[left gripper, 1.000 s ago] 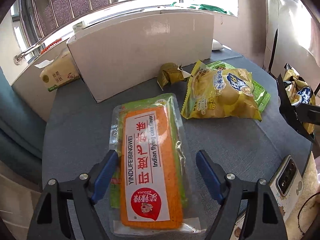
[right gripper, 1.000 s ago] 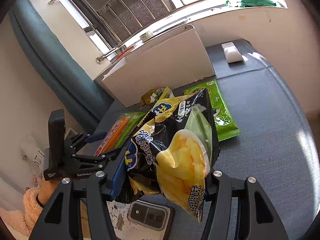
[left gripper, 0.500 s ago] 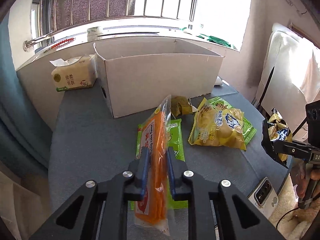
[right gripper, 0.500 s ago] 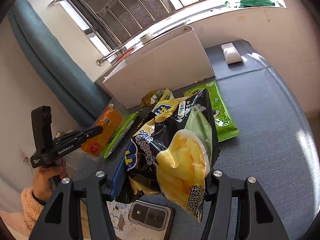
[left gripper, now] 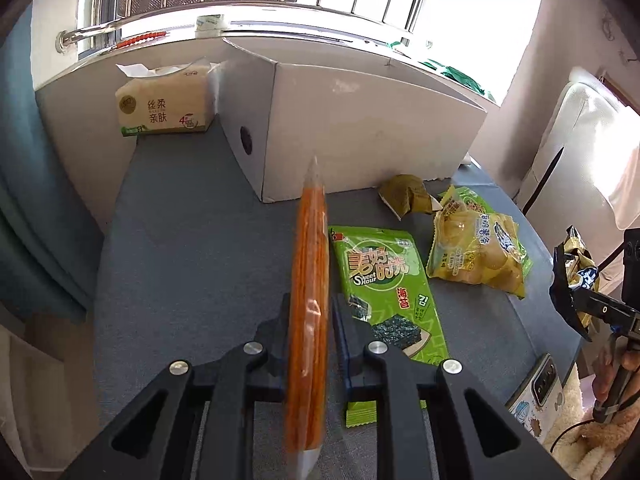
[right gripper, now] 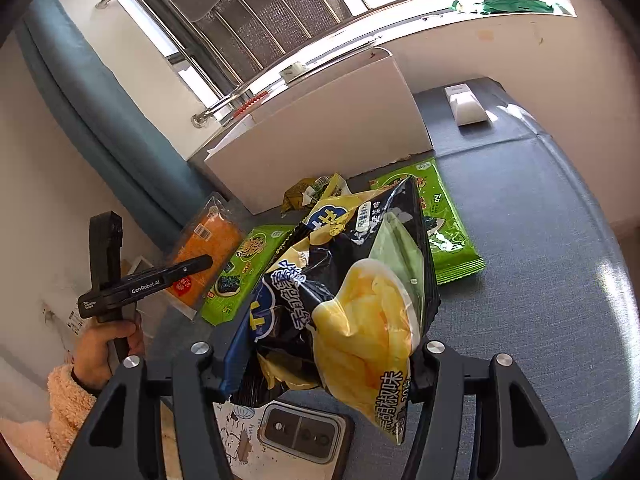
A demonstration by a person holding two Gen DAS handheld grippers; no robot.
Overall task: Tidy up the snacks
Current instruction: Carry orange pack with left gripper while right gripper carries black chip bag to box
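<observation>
My left gripper (left gripper: 310,322) is shut on an orange flying-cake packet (left gripper: 309,280), held edge-on above the grey table; it also shows in the right wrist view (right gripper: 204,252). My right gripper (right gripper: 324,344) is shut on a black and yellow chip bag (right gripper: 344,288), lifted off the table. A green seaweed packet (left gripper: 384,284), a yellow chip bag (left gripper: 478,252) and a small olive wrapper (left gripper: 406,196) lie on the table. A second green seaweed packet (right gripper: 444,220) lies farther right. The white cardboard box (left gripper: 360,128) stands behind them.
A tissue pack (left gripper: 164,106) stands left of the box. A phone (right gripper: 304,434) lies at the table's near edge, on a printed card. A small white object (right gripper: 466,106) sits at the far right. A window sill and rail run behind the box.
My left gripper closed on the orange packet, lifted it and turned it edge-on, uncovering the green seaweed packet beneath. My right gripper kept holding the chip bag still.
</observation>
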